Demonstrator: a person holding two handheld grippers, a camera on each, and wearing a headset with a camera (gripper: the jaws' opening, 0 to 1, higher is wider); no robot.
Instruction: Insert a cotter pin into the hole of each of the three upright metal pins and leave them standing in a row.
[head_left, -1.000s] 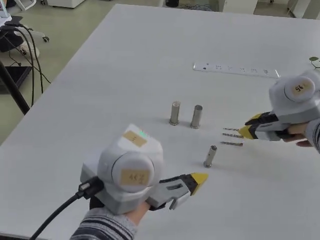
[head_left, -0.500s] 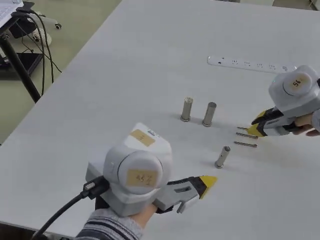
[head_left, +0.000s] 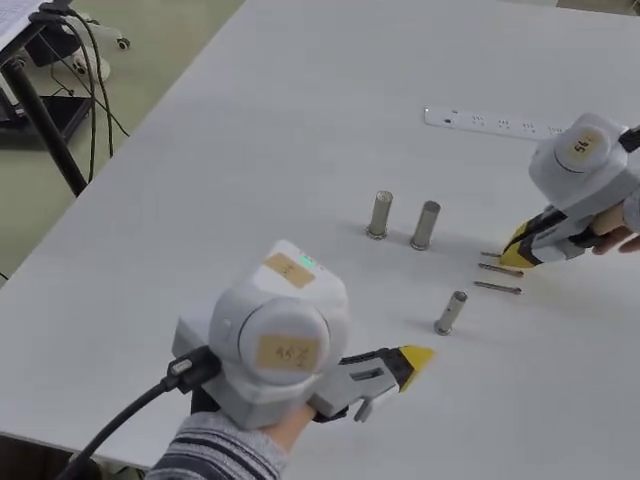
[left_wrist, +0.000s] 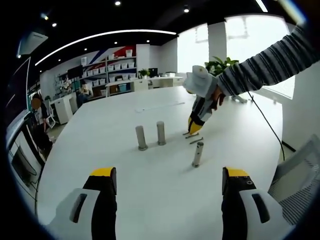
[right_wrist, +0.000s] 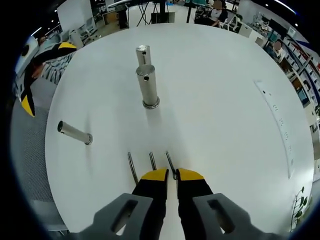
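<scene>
Cotter pins (head_left: 500, 270): all three lie loose on the table (head_left: 250, 150), none fitted. My read is you're at the first pick. Bearings are head view, centred on the near metal pin.

- Left hand-held gripper (head_left: 415, 355), 7 o'clock, closest to you: jaws spread wide and empty, hovering short of the near metal pin (head_left: 450, 312).
- Near metal pin: upright, on its own, nothing through it.
- Cotter pins, 2 o'clock, near it: side by side, roughly parallel.
- Right hand-held gripper (head_left: 512, 258), also 2 o'clock: tips down at the cotter pins' ends. Its jaws are drawn almost together, and the end of the far cotter pin (right_wrist: 170, 164) runs into the slit between them. I can't tell if it's clamped or just straddled.
- Left far metal pin (head_left: 380, 214) and right far metal pin (head_left: 426, 224), 11 to 12 o'clock: upright, close together, both bare.
- Power strip (head_left: 490, 125), 12 o'clock, well beyond: clear of the work.

Left to do: all three insertions. The near metal pin also sits out of line with the far two, so you'll likely need to bring it into the row.
</scene>
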